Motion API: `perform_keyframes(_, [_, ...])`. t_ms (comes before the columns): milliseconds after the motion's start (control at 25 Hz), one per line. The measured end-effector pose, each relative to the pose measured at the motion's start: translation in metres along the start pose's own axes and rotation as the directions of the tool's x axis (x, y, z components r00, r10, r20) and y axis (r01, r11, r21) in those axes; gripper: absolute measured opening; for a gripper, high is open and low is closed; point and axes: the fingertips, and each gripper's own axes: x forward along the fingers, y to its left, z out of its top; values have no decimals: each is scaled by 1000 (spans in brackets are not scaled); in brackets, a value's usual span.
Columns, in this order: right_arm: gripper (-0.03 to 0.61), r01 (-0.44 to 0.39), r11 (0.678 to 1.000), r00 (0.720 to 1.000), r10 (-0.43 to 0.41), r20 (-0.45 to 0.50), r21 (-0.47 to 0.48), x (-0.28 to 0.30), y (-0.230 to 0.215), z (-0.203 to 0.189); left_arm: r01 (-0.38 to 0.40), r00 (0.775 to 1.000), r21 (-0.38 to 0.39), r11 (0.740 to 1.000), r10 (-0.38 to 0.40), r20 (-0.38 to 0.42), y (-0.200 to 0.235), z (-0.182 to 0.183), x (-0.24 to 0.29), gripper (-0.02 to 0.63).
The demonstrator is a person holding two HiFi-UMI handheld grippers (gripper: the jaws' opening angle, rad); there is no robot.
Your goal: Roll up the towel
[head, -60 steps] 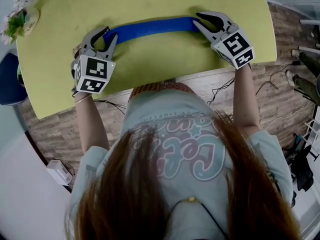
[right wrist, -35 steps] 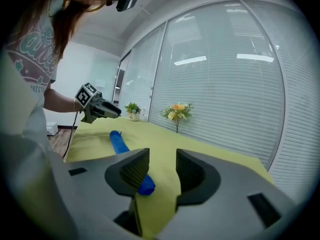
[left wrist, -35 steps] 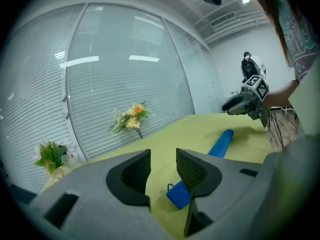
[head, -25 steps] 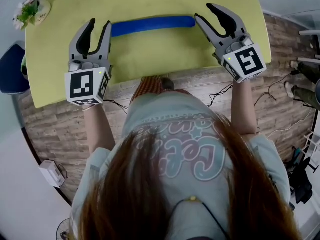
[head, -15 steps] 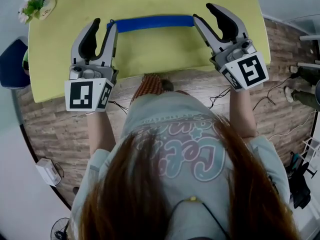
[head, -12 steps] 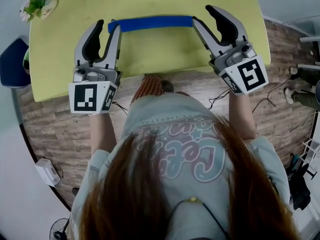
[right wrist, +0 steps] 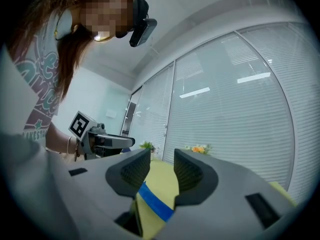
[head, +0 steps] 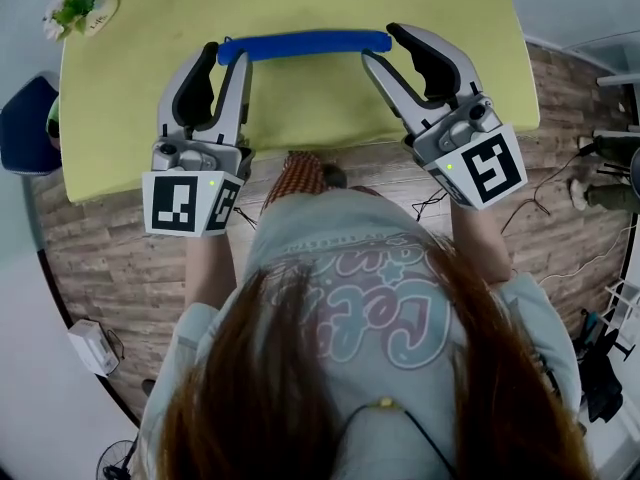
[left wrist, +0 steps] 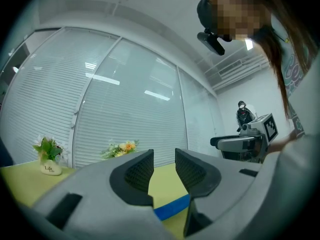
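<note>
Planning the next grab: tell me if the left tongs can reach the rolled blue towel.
Probably yes: the left tongs are open, empty, beside one end of the rolled towel; nothing blocks them.

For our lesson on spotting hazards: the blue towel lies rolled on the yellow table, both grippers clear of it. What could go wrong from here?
1. The rolled towel lies free on the table; with nothing pressing it, the roll might loosen.
2. The left gripper and right gripper hang near its ends, jaws apart and empty, the right's having just closed a little; a careless swing could knock it askew.
</note>
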Motion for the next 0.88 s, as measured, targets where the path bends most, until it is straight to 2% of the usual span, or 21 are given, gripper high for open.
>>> perform_keyframes(160, [115, -30, 1000, 1000, 30, 4, 4, 1, 11, -3, 11, 1000, -58, 998, -12, -17, -5, -7, -3, 121])
perform_keyframes(280, [79, -36, 999, 999, 36, 30, 18, 1, 16, 2, 13, 1000, -78, 997, -14, -12, -10, -6, -7, 75])
perform_keyframes(480, [8, -39, 999, 999, 37, 38, 31, -1, 16, 0, 27, 1000, -118, 993, -28, -11, -13, -10, -7, 68])
perform_keyframes(640, [6, -50, 998, 998, 49, 48, 36, 1, 21, 2, 13, 1000, -87, 996, -14, -7, -14, -9, -10, 36])
perform_keyframes(880, [6, -49, 999, 998, 48, 38, 19, 0, 23, -2, 19, 1000, -48, 999, -20, -10, -22, -10, -9, 28])
